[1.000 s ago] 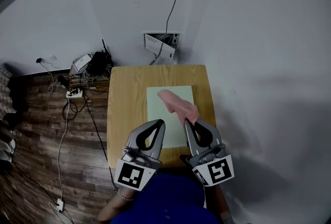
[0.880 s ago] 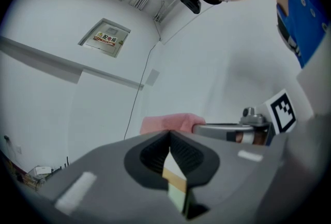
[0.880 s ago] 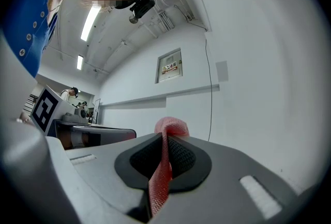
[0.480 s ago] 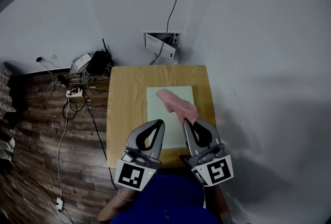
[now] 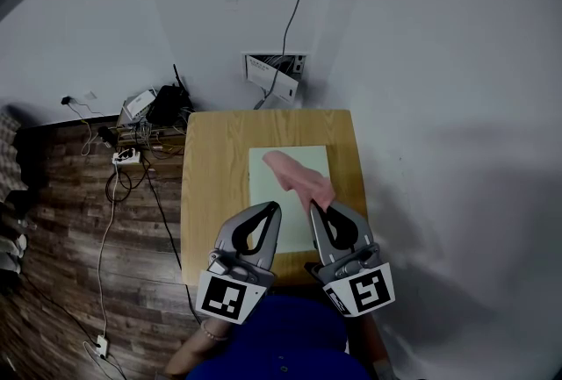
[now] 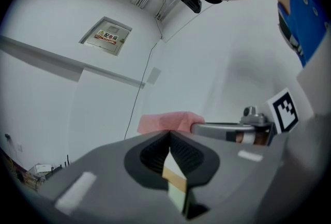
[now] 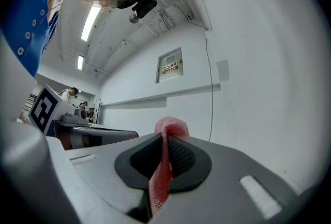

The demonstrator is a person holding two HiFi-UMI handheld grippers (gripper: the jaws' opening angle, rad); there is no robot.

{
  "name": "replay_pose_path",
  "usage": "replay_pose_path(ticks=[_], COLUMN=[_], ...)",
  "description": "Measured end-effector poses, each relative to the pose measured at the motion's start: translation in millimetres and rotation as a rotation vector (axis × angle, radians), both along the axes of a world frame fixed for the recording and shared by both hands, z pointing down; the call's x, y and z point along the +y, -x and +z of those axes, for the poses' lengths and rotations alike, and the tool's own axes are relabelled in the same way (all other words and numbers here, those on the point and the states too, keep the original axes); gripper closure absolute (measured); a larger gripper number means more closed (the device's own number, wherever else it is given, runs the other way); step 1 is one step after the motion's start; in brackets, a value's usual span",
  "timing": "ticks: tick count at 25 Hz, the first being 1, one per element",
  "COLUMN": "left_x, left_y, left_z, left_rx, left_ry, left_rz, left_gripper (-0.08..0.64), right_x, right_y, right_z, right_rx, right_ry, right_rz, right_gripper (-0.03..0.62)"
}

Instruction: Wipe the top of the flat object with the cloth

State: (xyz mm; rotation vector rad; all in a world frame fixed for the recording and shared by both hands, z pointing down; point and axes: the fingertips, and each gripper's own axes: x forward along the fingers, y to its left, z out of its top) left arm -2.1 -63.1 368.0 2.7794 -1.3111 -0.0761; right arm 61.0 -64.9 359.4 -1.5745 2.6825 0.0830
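Moved: almost nothing since the earlier frame; both claws keep their places, and the far end of the cloth (image 5: 297,176) has crept only slightly left.
Cloth: pink, draped in a loose fold across the flat object (image 5: 268,216), running from its far middle back to the near right.
Flat object: pale sheet lying flat on the wooden bench (image 5: 215,159), toward the right side.
Right claw (image 5: 314,210): closed on the near end of the cloth, which is pinched between the pads.
Left claw (image 5: 275,208): closed with nothing in it, just beside the right one.
Handling: the cloth looks light, soft and limp, so it will likely bunch and trail rather than push.
Where to hold: by a gathered end, as now, so that the free length drags flat.
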Motion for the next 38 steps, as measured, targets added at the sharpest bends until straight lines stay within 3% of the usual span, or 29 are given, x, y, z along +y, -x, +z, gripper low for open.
replay_pose_path(ticks=[38], left_x=[-1.3], left_y=[-5.8], left_z=[-1.8], left_rx=[-0.001], left_ry=[-0.002], left_rz=[0.003], left_gripper=[0.558], right_x=[-2.3], right_y=[3.0], right_z=[-1.1], right_rx=[0.0], right_ry=[0.015], right_rz=[-0.03], right_gripper=[0.58])
